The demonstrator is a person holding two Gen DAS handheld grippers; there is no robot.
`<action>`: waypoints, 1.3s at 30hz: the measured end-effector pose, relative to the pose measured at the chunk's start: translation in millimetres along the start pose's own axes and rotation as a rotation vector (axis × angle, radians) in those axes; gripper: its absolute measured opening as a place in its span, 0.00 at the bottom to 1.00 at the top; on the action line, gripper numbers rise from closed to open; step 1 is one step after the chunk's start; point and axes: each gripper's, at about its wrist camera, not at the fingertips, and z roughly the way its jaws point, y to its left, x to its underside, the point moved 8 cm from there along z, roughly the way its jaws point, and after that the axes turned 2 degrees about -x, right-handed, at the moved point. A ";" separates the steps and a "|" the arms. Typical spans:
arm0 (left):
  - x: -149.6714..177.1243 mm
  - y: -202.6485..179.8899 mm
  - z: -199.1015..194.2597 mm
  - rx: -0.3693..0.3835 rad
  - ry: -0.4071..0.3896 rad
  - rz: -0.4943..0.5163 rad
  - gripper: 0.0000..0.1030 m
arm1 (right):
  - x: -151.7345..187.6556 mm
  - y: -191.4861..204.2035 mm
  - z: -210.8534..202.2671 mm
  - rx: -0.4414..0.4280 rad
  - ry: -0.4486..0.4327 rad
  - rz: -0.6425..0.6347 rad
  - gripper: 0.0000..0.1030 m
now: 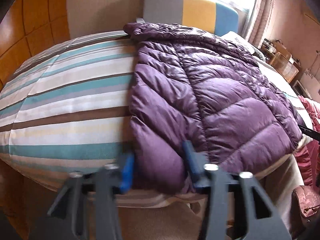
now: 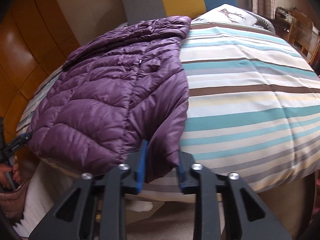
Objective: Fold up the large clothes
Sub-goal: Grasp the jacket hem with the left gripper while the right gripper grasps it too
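Observation:
A purple quilted down jacket lies flat on the striped bed cover, hood toward the headboard and hem at the near bed edge. My left gripper is open, its blue pads on either side of the jacket's near left hem corner. In the right wrist view the jacket covers the bed's left half. My right gripper is open around the jacket's near right hem corner, which hangs between the pads. The left gripper shows at the jacket's far left edge.
A grey, yellow and blue headboard stands at the far end. A pillow lies by it. Wooden wardrobe panels line the left side. A wicker chair and pink fabric are on the right.

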 end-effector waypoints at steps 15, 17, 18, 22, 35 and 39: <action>-18.1 1.2 -89.9 0.023 -0.205 -0.030 0.08 | -18.7 18.9 -61.9 -0.138 -0.139 -0.003 0.09; -21.5 3.7 -107.2 0.037 -0.248 -0.048 0.07 | -18.4 25.2 -78.0 -0.174 -0.173 -0.016 0.09; -23.5 4.7 -116.9 0.043 -0.271 -0.057 0.07 | -18.7 27.5 -86.0 -0.188 -0.189 -0.030 0.09; -29.7 12.8 -153.0 0.069 -0.363 -0.081 0.06 | -21.9 42.6 -120.6 -0.261 -0.280 -0.083 0.09; -76.8 34.9 -220.5 0.109 -0.593 -0.147 0.06 | -83.5 50.9 -162.7 -0.344 -0.506 -0.093 0.09; -106.0 36.6 -193.9 0.065 -0.605 -0.132 0.06 | -110.1 42.7 -133.2 -0.284 -0.505 -0.065 0.09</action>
